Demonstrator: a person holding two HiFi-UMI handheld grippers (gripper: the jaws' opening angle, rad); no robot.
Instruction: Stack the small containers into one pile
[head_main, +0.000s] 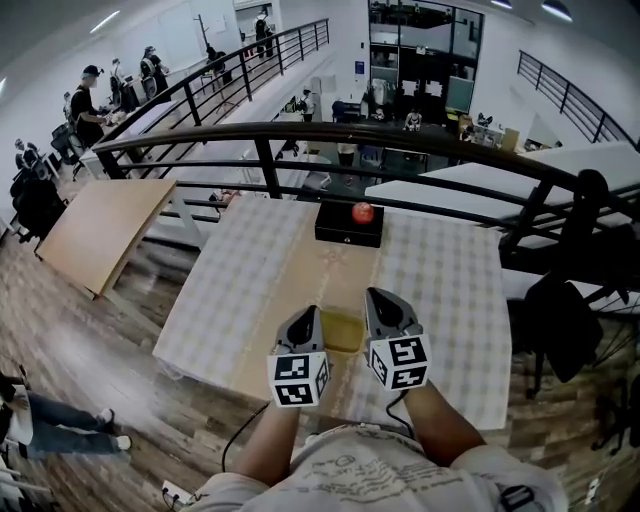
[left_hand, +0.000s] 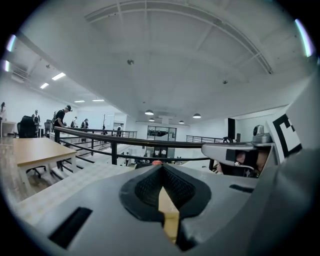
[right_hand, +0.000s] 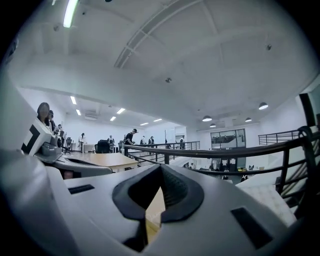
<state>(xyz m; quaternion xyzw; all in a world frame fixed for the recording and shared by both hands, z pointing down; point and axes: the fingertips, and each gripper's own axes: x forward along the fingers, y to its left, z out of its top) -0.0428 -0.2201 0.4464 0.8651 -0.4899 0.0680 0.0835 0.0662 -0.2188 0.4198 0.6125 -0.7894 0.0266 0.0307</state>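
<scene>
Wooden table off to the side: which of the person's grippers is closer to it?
Left. The left gripper is on the wooden table's side, though well apart from it; the right gripper is farther away, beyond the left one.

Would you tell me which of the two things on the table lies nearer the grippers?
The yellowish container near the table's front; the black box with the red knob stands at the far edge.
</scene>
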